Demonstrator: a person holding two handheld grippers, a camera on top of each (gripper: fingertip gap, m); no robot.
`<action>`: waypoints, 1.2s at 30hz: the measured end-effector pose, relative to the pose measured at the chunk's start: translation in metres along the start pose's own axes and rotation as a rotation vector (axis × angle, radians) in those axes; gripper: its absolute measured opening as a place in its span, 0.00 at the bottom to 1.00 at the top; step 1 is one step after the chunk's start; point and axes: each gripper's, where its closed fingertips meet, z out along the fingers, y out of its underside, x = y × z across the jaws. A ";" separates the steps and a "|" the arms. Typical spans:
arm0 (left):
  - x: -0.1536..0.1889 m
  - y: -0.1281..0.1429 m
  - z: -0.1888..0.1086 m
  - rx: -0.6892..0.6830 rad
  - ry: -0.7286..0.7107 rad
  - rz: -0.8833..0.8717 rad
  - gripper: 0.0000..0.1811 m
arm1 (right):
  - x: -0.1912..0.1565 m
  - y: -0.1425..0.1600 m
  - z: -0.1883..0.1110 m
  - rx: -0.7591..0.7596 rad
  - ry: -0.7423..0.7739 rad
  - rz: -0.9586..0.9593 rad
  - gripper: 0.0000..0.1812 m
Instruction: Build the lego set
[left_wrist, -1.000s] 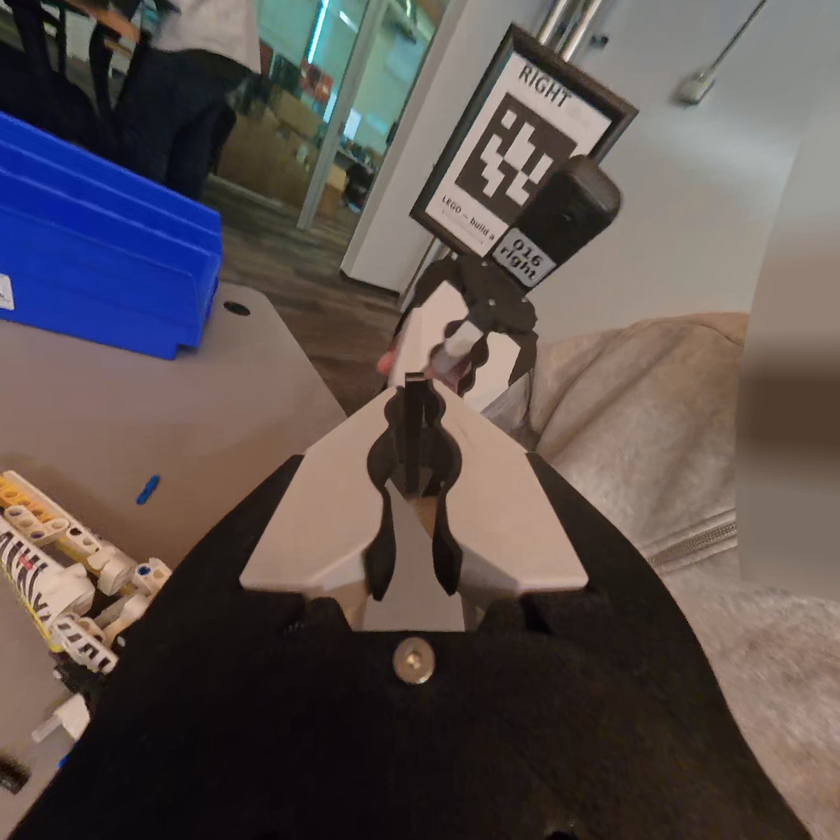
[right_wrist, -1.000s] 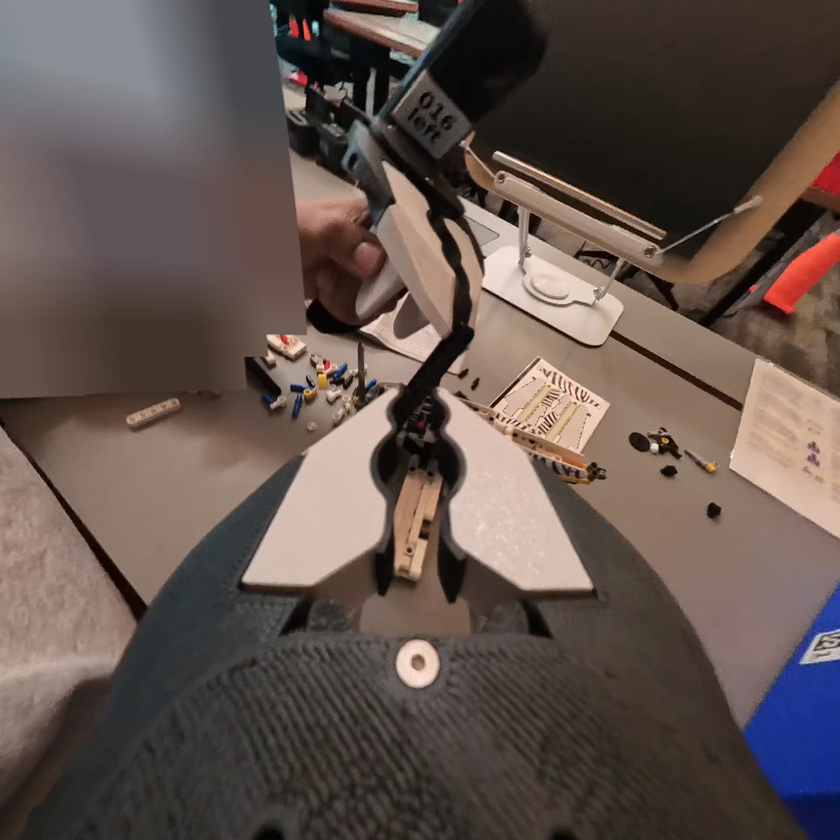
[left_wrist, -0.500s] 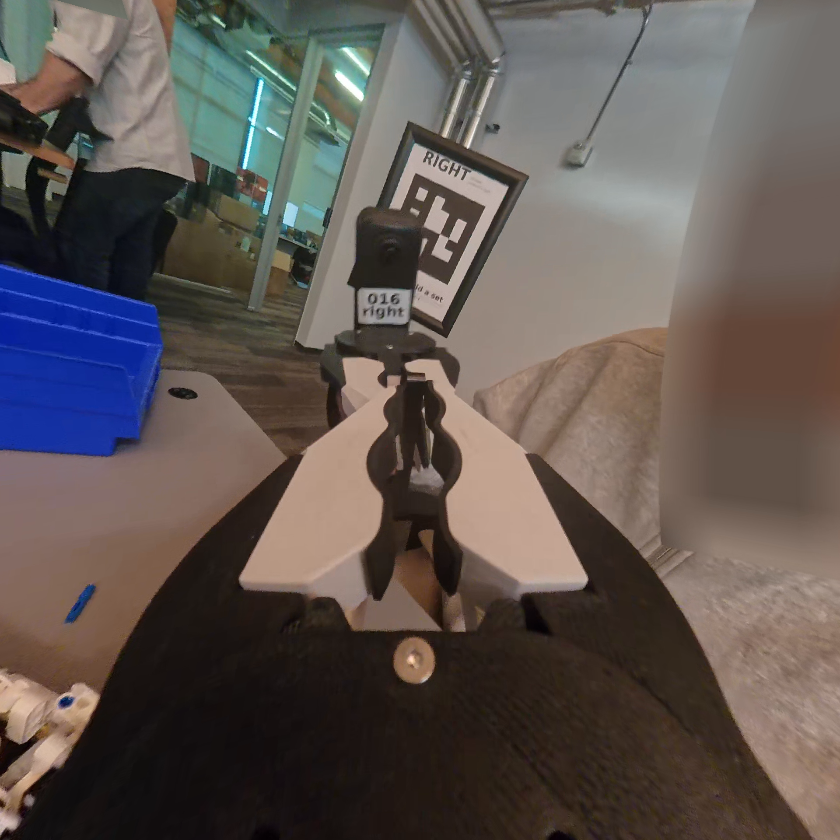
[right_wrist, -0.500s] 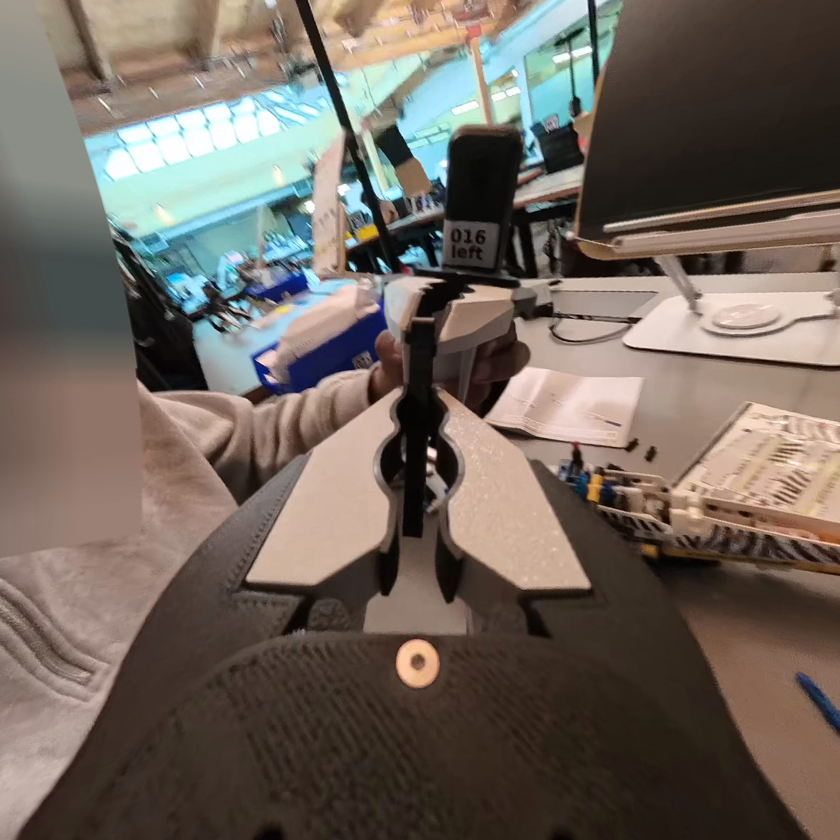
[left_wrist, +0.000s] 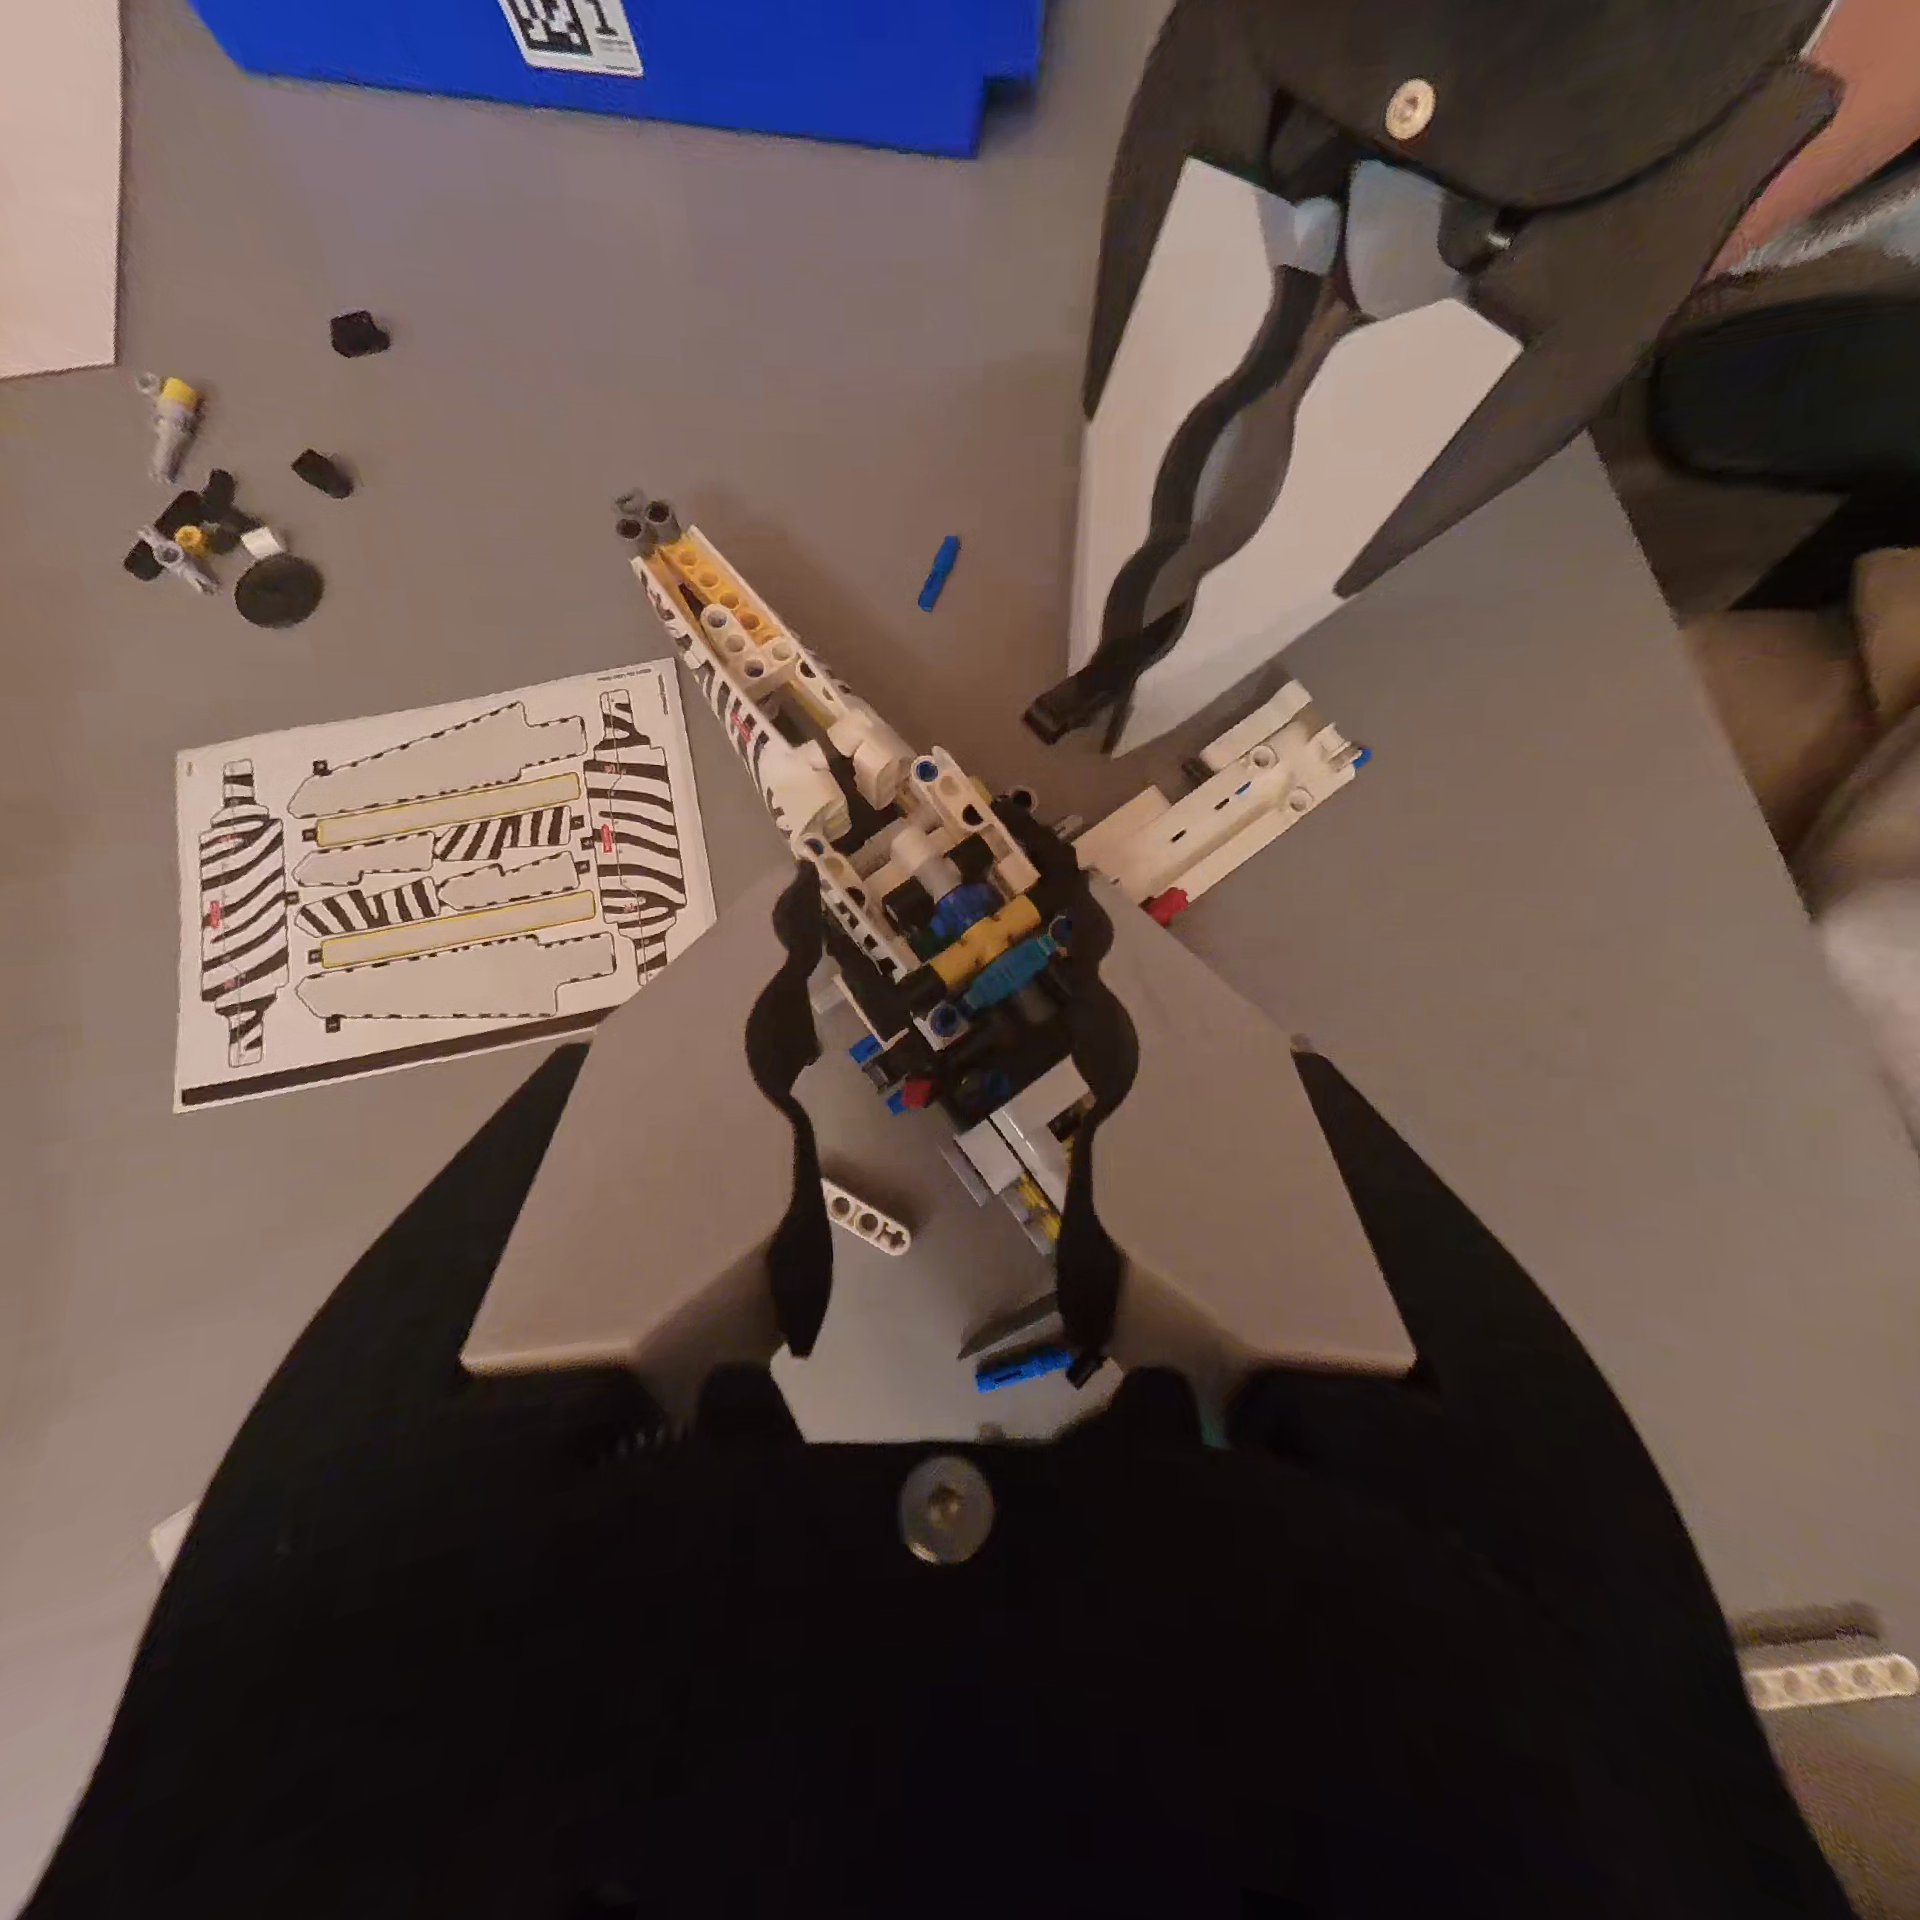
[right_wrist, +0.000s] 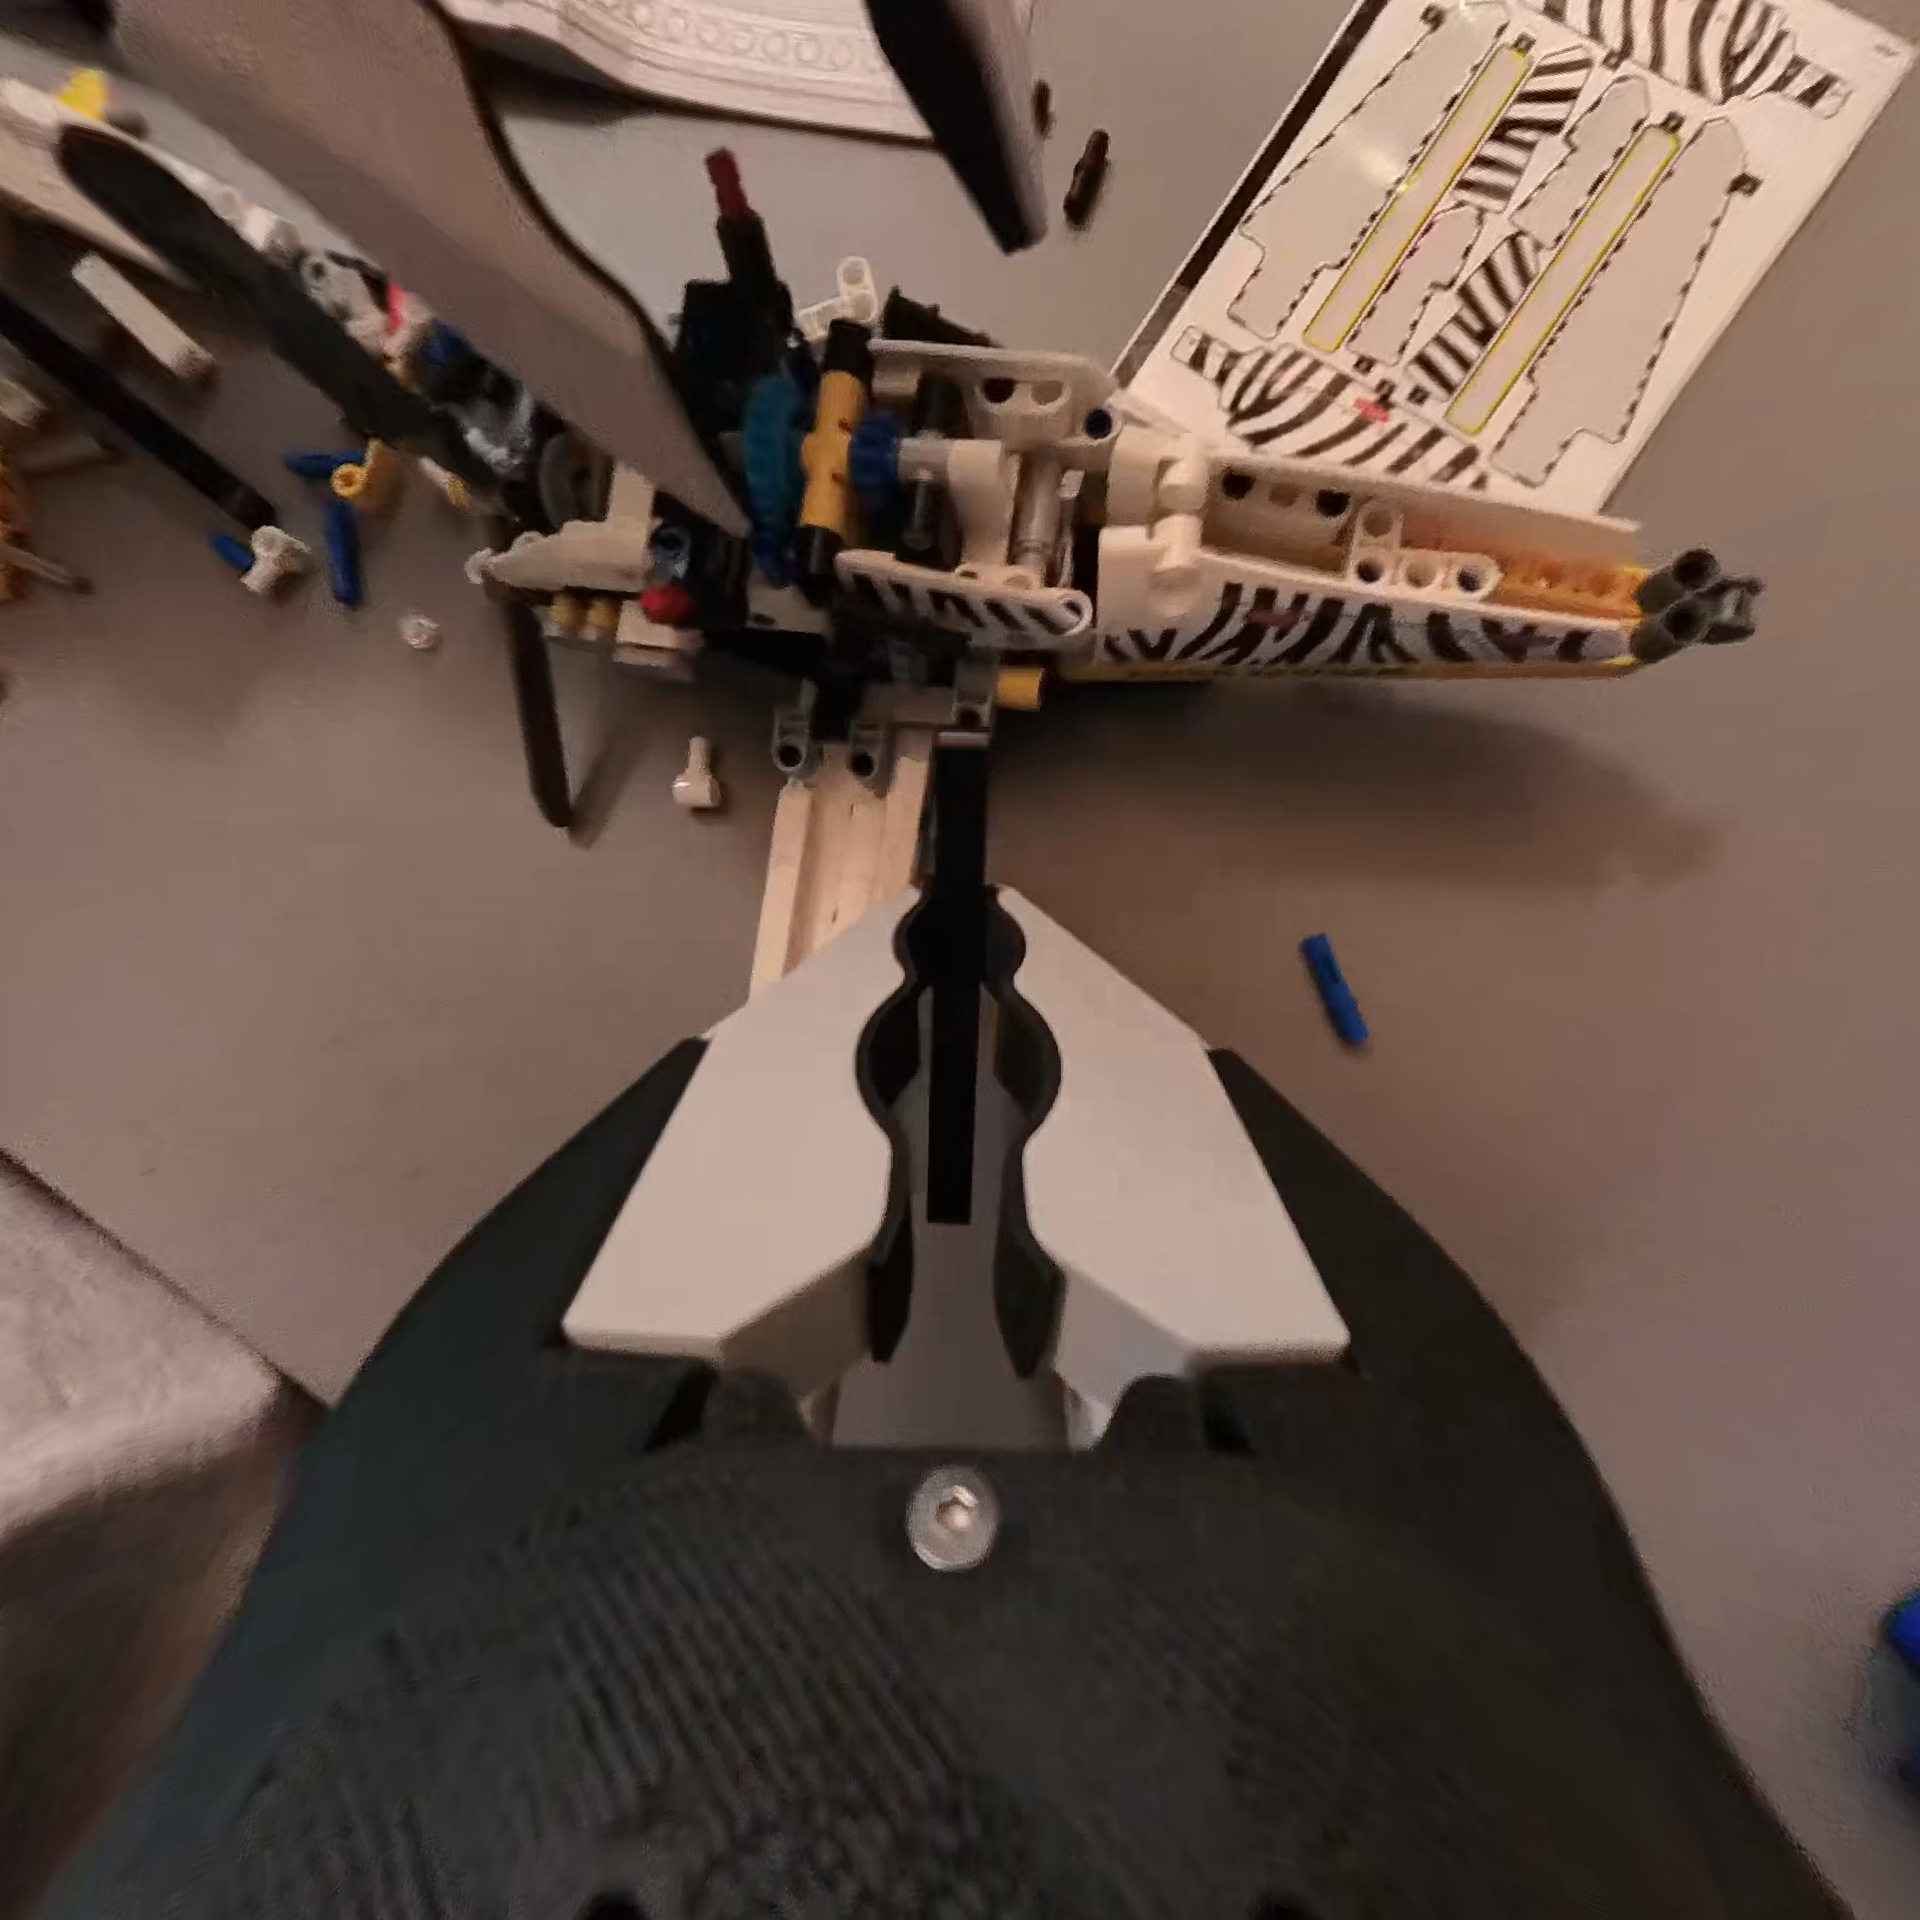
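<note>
Lego model (left_wrist: 935, 914) between spread left claw (left_wrist: 940, 914) tips; right claw (right_wrist: 956, 914) pinching black beam (right_wrist: 956, 997).

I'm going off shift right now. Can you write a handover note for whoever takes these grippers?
Left gripper: open, astride the middle of the zebra-striped model; contact unclear.
Right gripper: shut on a thin black bar, whose tip is at the model's side.
Done: the model is partly built and lies on the grey table.
Left: seat the bar. Loose parts, a blue pin and the sticker sheet lie nearby.
</note>
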 end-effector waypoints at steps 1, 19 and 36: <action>0.000 0.001 0.001 -0.009 -0.007 0.008 0.26 | 0.000 -0.004 0.001 0.004 -0.009 0.009 0.03; 0.000 0.009 0.015 -0.035 0.000 0.016 0.30 | -0.005 -0.007 0.018 -0.083 -0.155 0.111 0.03; 0.001 0.008 0.018 -0.054 -0.007 0.001 0.29 | -0.002 -0.005 0.013 -0.159 0.006 -0.068 0.03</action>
